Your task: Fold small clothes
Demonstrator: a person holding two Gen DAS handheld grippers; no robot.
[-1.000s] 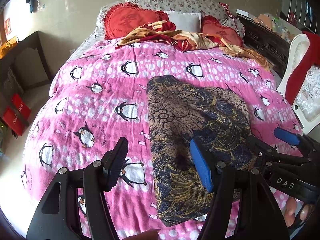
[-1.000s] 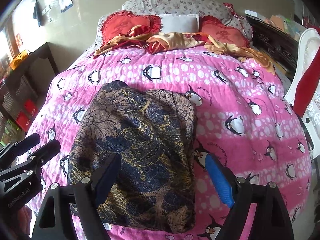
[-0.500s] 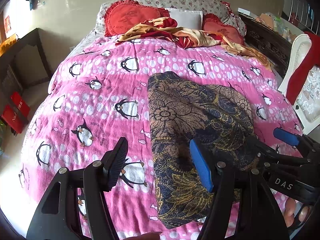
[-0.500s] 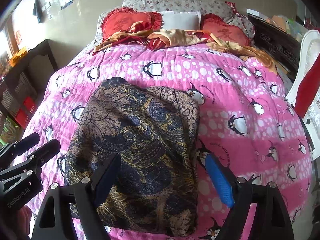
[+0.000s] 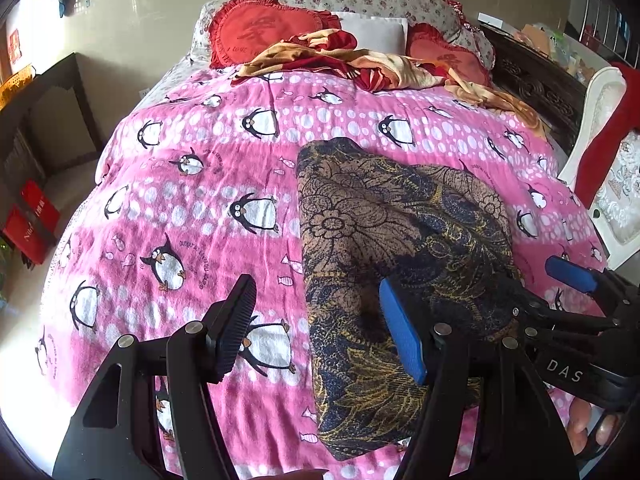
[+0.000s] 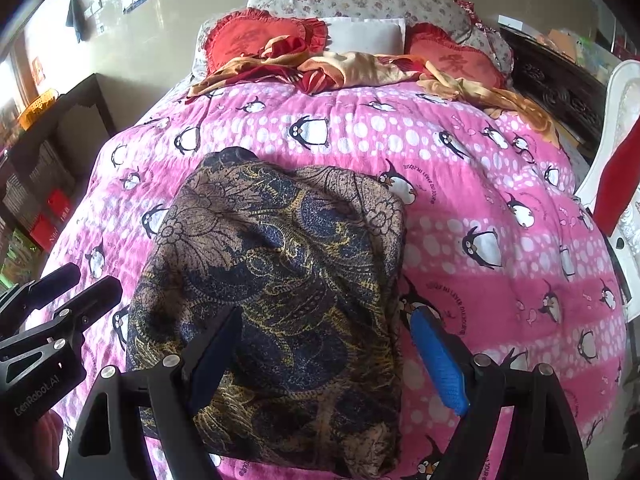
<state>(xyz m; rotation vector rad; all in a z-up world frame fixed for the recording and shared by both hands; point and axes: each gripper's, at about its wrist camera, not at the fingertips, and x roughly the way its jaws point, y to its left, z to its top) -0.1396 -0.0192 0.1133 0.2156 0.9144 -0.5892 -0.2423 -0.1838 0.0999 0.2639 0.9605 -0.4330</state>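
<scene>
A dark blue, brown and gold patterned garment (image 5: 380,220) (image 6: 280,264) lies folded in a thick rectangle on the pink penguin blanket (image 5: 192,208) (image 6: 500,208). My left gripper (image 5: 318,328) hovers open over the garment's near left edge, with its blue pad above the cloth and its black pad above the blanket. My right gripper (image 6: 326,356) is open over the near right edge, black pad above the cloth, blue pad beside it. Neither holds anything. Each gripper also shows in the other view: the right gripper (image 5: 548,292) and the left gripper (image 6: 80,286).
Red heart-shaped cushions (image 5: 260,36) and a crumpled orange and red cloth (image 6: 340,68) lie at the head of the bed. A white chair (image 5: 604,120) draped in red stands to the right. Dark shelves (image 6: 52,140) stand to the left, and a carved dark cabinet (image 5: 536,80) at back right.
Both views have shifted only slightly. The garment lies as before and both grippers stay open.
</scene>
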